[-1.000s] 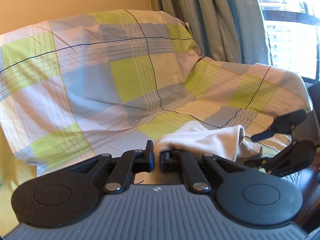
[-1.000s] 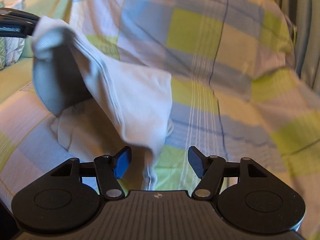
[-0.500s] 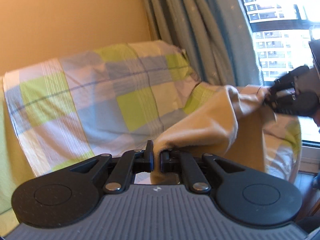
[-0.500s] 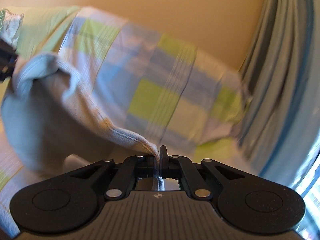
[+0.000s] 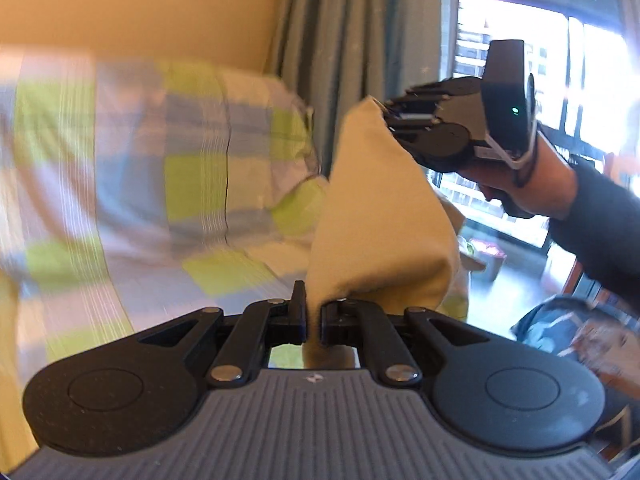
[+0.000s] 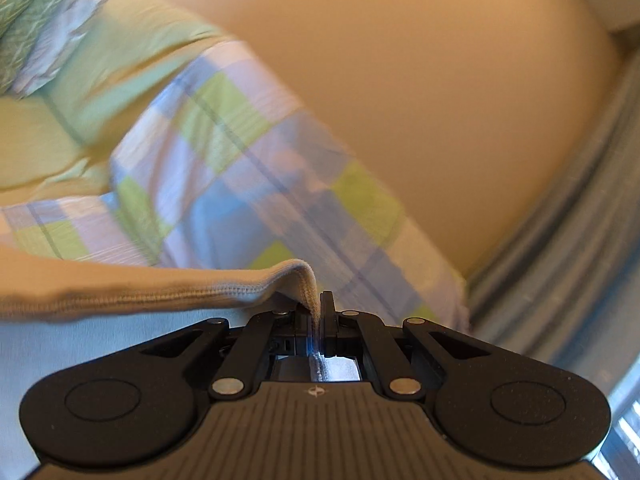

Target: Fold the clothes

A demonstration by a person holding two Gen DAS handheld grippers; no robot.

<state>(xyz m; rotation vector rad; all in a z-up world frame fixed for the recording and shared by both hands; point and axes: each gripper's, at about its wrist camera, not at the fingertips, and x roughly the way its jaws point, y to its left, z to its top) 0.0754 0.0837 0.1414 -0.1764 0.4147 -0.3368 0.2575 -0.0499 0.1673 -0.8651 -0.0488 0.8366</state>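
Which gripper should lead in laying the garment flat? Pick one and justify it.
Probably right. The right gripper pinches the garment at its stitched hem and rides higher; the left gripper only clamps bunched cloth lower down.

A plain yellow-tan wall (image 5: 140, 4) fills the upper left of the left wrist view above a sofa draped in a green, blue and lilac checked cover (image 5: 160, 168), while grey-green curtains (image 5: 340, 40) hang at centre beside a bright window (image 5: 580, 60) at upper right.
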